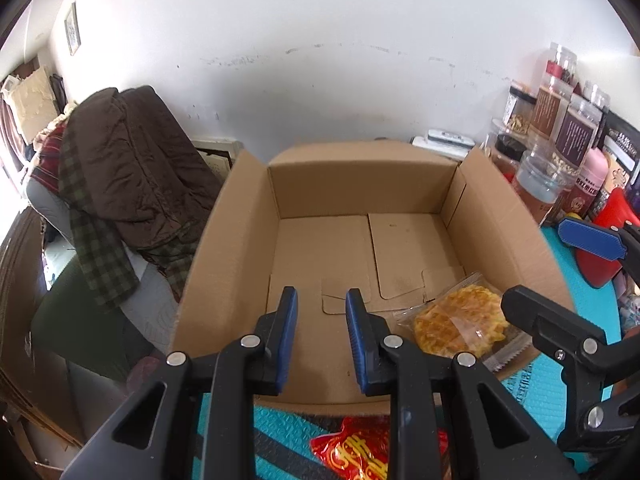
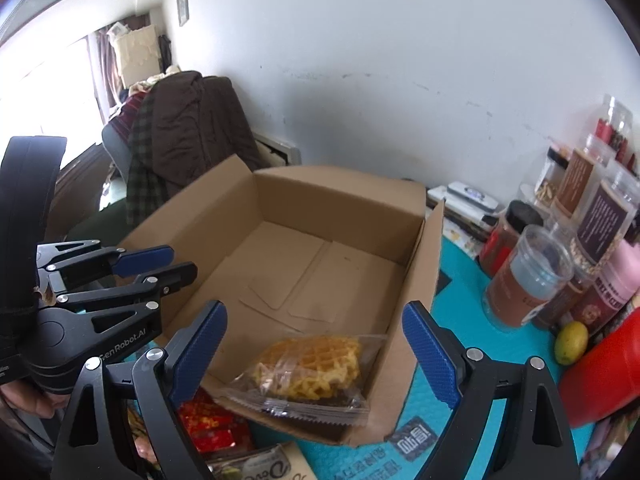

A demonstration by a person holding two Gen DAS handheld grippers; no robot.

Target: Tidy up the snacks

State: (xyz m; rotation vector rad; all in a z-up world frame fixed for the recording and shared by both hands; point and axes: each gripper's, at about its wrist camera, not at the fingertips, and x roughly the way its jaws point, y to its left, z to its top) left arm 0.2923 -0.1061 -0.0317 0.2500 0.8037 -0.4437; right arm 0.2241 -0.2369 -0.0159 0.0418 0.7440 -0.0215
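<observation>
An open cardboard box (image 1: 248,240) (image 2: 340,200) stands on a teal mat. A clear packet with a yellow waffle snack (image 1: 456,320) (image 2: 312,360) lies in its near right corner, one end hanging over the low front edge. My right gripper (image 2: 316,344) (image 1: 536,264) hovers over that packet with its jaws wide open and not touching it. My left gripper (image 1: 322,316) (image 2: 180,262) is shut with nothing in it, over the box's near left part. A red snack packet (image 1: 360,448) (image 2: 208,424) lies on the mat in front of the box.
Several lidded jars (image 1: 560,128) (image 2: 532,276) crowd the right side, with a lemon (image 2: 572,342) and a red container (image 2: 600,368) beside them. Another packet (image 2: 260,468) lies at the near edge. Left of the table stands a chair draped with a brown coat (image 1: 132,168).
</observation>
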